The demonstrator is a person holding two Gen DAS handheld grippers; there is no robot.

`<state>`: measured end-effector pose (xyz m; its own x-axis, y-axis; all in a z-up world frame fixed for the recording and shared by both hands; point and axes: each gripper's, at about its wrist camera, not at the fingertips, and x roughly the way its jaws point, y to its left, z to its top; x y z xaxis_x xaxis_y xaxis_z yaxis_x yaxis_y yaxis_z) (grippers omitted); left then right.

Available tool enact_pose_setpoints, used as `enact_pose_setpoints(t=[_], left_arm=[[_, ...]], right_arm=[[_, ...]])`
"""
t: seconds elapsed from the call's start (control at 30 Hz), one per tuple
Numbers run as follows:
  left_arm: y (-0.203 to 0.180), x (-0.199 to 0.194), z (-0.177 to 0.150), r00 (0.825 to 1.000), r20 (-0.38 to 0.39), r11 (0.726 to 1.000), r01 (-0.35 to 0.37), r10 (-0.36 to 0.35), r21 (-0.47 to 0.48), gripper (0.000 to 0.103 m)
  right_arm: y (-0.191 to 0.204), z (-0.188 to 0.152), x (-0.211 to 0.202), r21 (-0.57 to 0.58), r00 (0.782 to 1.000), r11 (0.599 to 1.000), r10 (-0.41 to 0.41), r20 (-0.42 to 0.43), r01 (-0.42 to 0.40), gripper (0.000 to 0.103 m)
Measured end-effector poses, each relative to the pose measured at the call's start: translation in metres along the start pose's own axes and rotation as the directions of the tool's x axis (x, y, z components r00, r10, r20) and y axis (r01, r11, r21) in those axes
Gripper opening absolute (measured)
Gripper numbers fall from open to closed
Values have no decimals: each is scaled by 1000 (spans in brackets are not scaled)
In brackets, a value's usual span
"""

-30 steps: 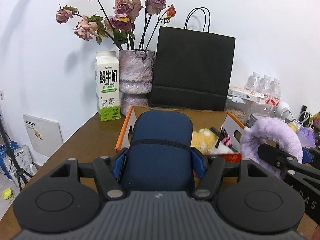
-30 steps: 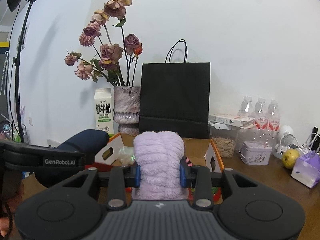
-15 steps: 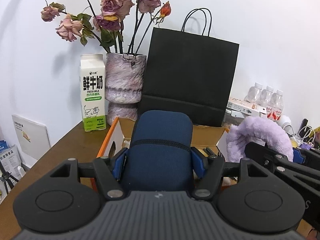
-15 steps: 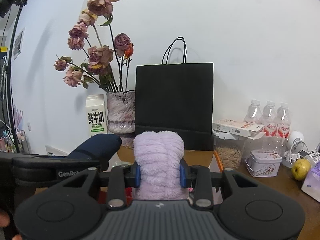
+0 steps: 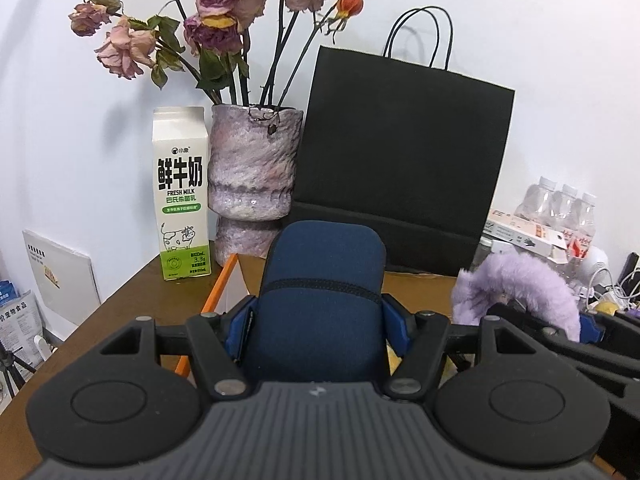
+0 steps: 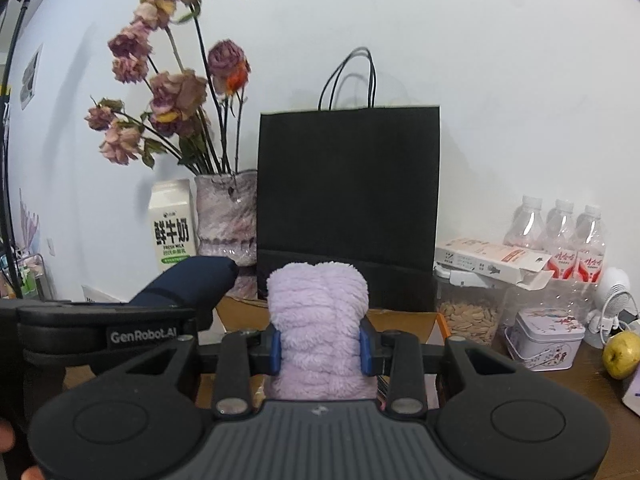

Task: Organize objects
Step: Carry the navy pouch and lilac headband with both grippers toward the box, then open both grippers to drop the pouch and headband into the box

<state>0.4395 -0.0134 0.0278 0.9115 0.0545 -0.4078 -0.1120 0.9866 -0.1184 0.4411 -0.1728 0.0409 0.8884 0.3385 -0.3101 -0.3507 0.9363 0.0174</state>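
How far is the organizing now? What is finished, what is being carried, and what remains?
Done: nothing can be confirmed; little of the cardboard box interior shows. In hand: the left tool is shut on a navy pouch, and the right tool is shut on a fluffy lilac item, both held above the box. Left: setting both down.

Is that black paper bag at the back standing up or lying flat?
Standing upright: the black paper bag rests on its base against the wall, handles pointing up.
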Motion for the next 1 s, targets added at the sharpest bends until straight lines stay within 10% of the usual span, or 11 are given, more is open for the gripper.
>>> enact_pose_setpoints(t=[0.63,0.73,0.8,1.0], left_arm=[[-1,56,-2,999,-47,999,-13,15,46,71],[1,52,-1,1000,-6,999,-28,28,36,103],[1,49,-1,999,24,999,-40,39,35,103],[3,53,-1,999,-7,999,-39,39,30,103]], right_arm=[[-24,-20,61,21,996,997,-79,-44,80,36],[-24,-22,63,20,994,995,-100,-49,101,55],[-25,-23,66,26,992,994,-102,-68,104,98],[-23,-25,66,18,990,994,-107,-93,109,103]])
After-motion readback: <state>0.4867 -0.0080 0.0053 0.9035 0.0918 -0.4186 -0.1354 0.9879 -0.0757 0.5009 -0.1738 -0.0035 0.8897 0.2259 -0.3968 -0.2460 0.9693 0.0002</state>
